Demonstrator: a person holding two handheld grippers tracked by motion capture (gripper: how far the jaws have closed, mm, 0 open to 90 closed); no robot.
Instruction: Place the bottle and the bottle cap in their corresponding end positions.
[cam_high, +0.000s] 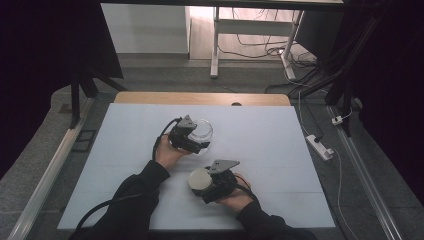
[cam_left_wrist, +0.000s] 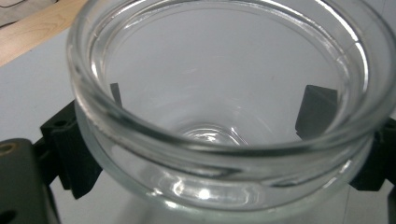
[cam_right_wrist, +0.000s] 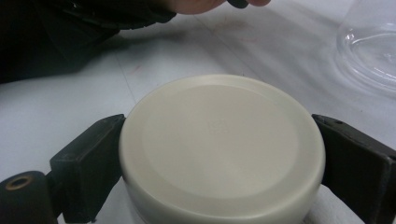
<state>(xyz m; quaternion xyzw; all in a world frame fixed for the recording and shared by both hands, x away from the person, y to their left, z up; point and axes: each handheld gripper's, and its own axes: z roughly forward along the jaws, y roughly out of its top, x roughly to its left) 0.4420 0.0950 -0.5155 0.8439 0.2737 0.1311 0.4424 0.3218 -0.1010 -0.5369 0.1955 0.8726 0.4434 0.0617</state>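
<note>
Both jaws full (jar (cam_left_wrist: 224, 116), lid (cam_right_wrist: 222, 144))

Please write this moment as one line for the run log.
left gripper: shut on jar | right gripper: shut on lid | jar open

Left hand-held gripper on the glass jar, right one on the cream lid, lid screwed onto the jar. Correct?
Not quite: the cream lid is off the glass jar, which stands open, as the left gripper view shows. The right hand-held gripper holds the lid apart; the left hand-held gripper clamps the jar.
</note>
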